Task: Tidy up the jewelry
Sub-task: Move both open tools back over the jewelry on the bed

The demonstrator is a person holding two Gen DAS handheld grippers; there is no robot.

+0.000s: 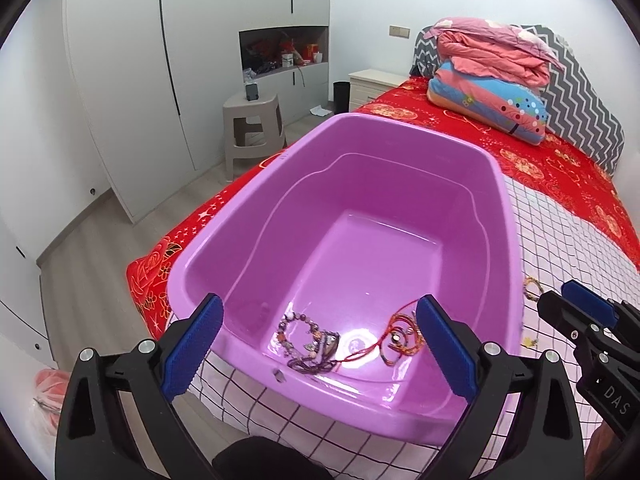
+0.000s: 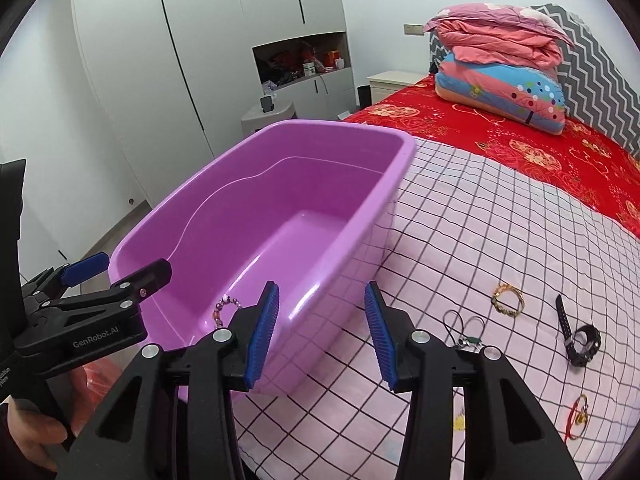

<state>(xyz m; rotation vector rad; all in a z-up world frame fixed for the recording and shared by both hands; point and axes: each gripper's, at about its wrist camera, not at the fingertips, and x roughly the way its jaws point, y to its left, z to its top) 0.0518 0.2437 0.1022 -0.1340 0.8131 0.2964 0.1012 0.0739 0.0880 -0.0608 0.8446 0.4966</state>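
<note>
Two bits of writing can be read: "GenRobot.AI" in pale letters on the side of the left gripper (image 2: 116, 270) as the right wrist view shows it, and "DAS" on the black body of the right gripper (image 1: 576, 306) where it enters the left wrist view at the lower right edge.

The purple tub (image 1: 496, 208) stands on a pink checked sheet (image 2: 480, 240) laid over a red flowered bedspread (image 2: 540, 148). In the tub's near end lie a beaded bracelet (image 1: 298, 328), with a dark tangle of cord touching it, and a bundle of red string bracelets (image 1: 400, 334) just beside it. The left gripper (image 1: 318, 350) hangs over that near end with its blue pads spread wide and nothing between them; the beaded bracelet sits below the gap, the red strings near the right-hand pad. It slopes downward into the tub.

The right gripper (image 2: 322, 334) is also released (its jaws stand partly apart, with only the tub's outer wall and the sheet showing between them). It tilts down over the tub's near right corner. The jewelry still out on the sheet lies to its right: a loop of dark cord with a small green piece (image 2: 464, 330) closest, a gold bracelet (image 2: 507, 300) beyond it, a black watch (image 2: 580, 336) farther right, and a red and gold bangle (image 2: 578, 416) near the lower right edge. None of them touch the gripper.

A hand (image 2: 28, 436) grips the left tool's handle at the lower left of the right wrist view.
</note>
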